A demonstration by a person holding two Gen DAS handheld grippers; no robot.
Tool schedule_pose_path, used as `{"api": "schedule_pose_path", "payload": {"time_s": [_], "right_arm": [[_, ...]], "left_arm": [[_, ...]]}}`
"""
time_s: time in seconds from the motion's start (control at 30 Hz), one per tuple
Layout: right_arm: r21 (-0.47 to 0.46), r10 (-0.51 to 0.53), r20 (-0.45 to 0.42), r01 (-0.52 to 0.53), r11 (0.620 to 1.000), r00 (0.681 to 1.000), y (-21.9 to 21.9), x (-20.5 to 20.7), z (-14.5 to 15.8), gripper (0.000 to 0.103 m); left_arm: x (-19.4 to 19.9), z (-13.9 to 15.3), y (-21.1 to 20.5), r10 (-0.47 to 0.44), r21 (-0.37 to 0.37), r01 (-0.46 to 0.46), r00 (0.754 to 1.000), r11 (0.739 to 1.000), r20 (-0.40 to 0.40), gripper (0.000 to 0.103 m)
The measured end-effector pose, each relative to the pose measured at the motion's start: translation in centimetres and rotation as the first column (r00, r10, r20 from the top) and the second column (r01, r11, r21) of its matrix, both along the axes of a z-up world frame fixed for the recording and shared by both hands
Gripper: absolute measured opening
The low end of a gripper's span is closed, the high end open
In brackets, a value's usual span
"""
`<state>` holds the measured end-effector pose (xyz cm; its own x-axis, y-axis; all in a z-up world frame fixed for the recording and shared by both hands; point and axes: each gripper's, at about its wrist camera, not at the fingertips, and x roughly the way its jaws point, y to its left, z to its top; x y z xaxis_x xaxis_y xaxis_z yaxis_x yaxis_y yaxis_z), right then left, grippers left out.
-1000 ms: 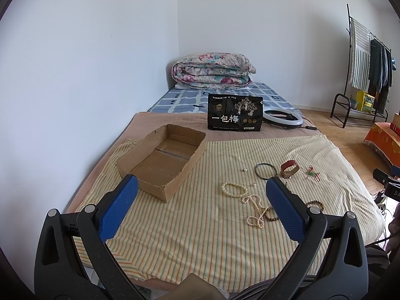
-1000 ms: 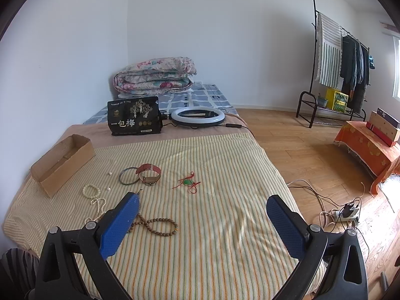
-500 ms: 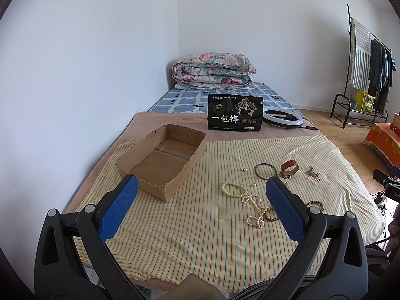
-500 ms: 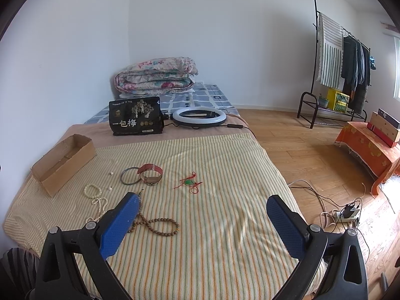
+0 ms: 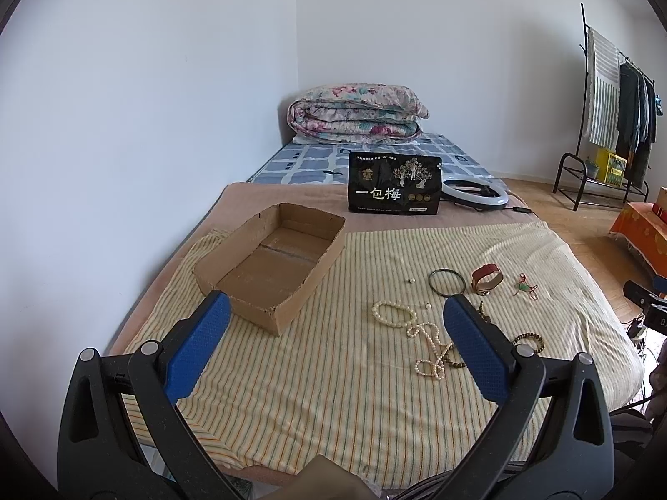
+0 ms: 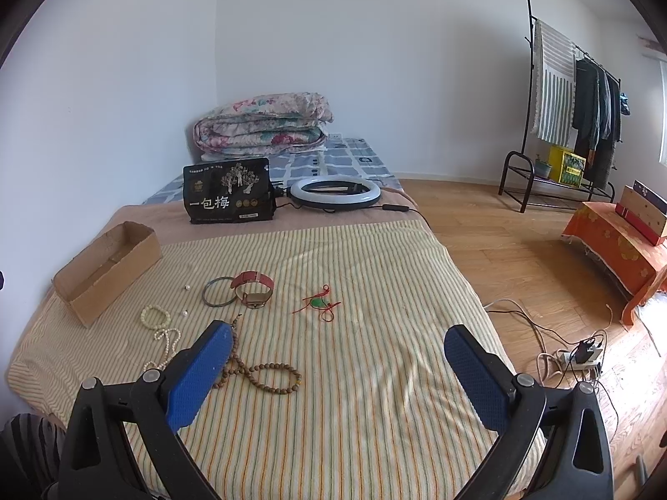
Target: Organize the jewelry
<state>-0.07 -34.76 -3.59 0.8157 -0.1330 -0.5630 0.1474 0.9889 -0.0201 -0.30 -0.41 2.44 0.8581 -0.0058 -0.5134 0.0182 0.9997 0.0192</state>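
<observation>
Cardboard box (image 5: 271, 268) sits empty on the bed (image 5: 333, 396), ready for jewelry. Beads (image 6: 267, 377), watch (image 6: 253, 288), bangle (image 6: 217, 291) lie loose beside it. Left gripper (image 5: 333, 352) and right gripper (image 6: 335, 371) hover spread wide, nothing grasped yet.

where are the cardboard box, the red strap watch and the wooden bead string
cardboard box (image 5: 267, 273), left wrist view, on its bare inner floor.
red strap watch (image 6: 252, 281), right wrist view, on the red strap.
wooden bead string (image 6: 275, 379), right wrist view, on the loop's beads.

bare striped blanket (image 6: 375, 291), cardboard box (image 5: 271, 266) left
</observation>
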Motion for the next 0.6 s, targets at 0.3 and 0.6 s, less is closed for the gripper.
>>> {"api": "schedule_pose_path", "payload": {"time_s": [0.3,0.6], "right_arm": [[0.012,0.02,-0.014,-0.019,1.0,1.0,-0.2,1.0,-0.5,0.103],[-0.002,0.156,-0.034,-0.156,0.988,0.987,0.0,3.4,-1.9,0.103]], "left_arm": [[0.7,-1.5,0.4,-0.007,0.005,0.007,1.0,1.0,-0.009,0.103],[3.7,-3.7,0.9,-0.073,-0.01,0.072,0.994,0.997,-0.085,0.103]]}}
